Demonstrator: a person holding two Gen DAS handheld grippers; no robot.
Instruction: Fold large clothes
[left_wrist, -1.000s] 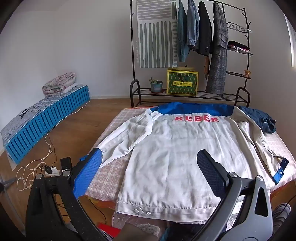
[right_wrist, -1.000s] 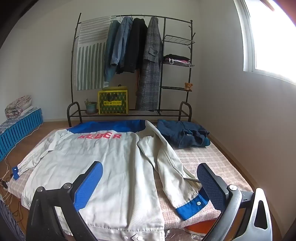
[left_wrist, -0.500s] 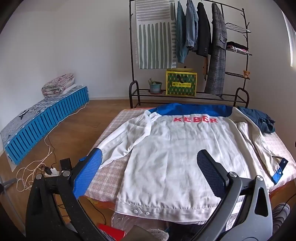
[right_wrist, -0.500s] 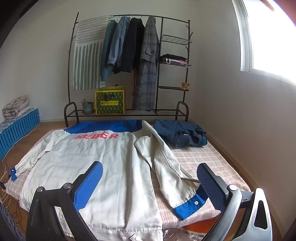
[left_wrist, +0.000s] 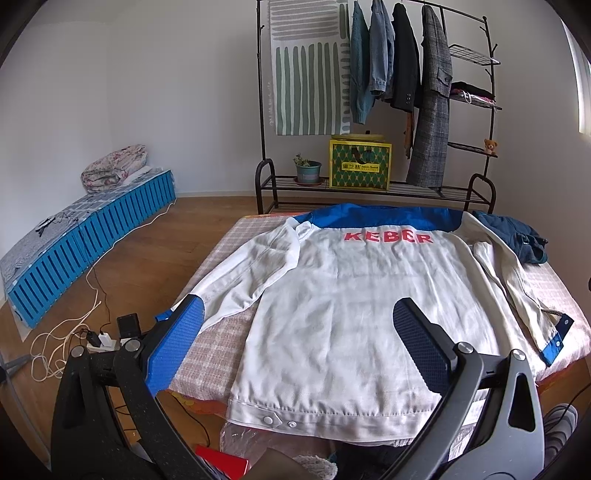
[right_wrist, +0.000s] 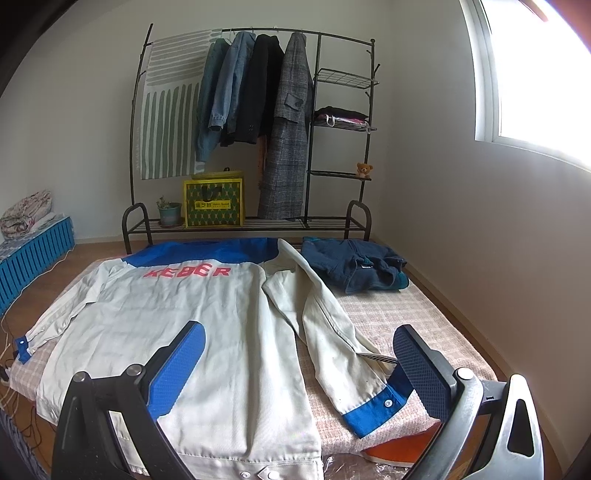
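White jacket (left_wrist: 343, 302) lies flat, collar away, hem nearest.

I stood in a room with plain white walls (left_wrist: 166, 92) and a wooden floor (left_wrist: 147, 251). A black metal clothes rack (right_wrist: 255, 225) stood against the far wall, hung with coats, a yellow-green bag (right_wrist: 213, 203) and a potted plant (right_wrist: 169, 212) on its low shelf. Daylight poured through a window (right_wrist: 535, 74) on my right. A blue slatted platform (left_wrist: 92, 236) ran along the left wall.
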